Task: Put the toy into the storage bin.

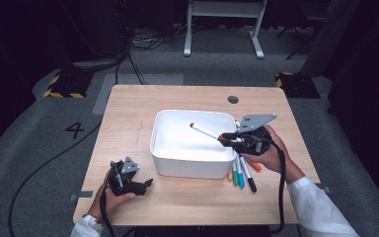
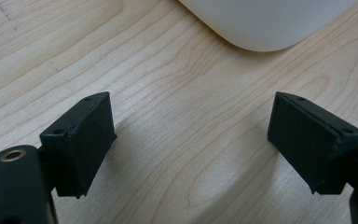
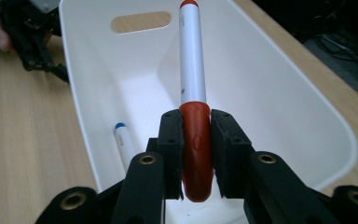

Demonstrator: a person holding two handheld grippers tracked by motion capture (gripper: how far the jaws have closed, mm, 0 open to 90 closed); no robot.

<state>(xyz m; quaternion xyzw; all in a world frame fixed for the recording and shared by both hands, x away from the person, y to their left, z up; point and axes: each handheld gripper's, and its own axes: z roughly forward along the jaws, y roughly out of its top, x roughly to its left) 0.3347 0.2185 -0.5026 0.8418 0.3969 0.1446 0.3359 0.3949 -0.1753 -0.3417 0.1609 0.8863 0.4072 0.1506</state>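
Observation:
A white marker with a red cap (image 1: pixel 205 131) hangs tilted over the white bin (image 1: pixel 187 165). My right gripper (image 1: pixel 225 138) is at the bin's right rim, shut on that cap. In the right gripper view the jaws (image 3: pixel 196 135) clamp the red cap and the marker's barrel (image 3: pixel 192 60) points out over the bin's inside (image 3: pixel 279 84). A blue-tipped marker (image 3: pixel 121 140) lies inside the bin against its wall. My left gripper (image 1: pixel 145 185) rests low on the table, front left of the bin, open with only bare wood between its jaws (image 2: pixel 191 140). A corner of the bin (image 2: pixel 261 23) lies ahead of it.
Several loose markers lie on the table by the bin's front right corner: green (image 1: pixel 235 175), blue (image 1: pixel 240 177), black (image 1: pixel 248 175) and orange (image 1: pixel 254 166), under my right hand. The wooden tabletop (image 1: pixel 128 113) has bare room to the bin's left.

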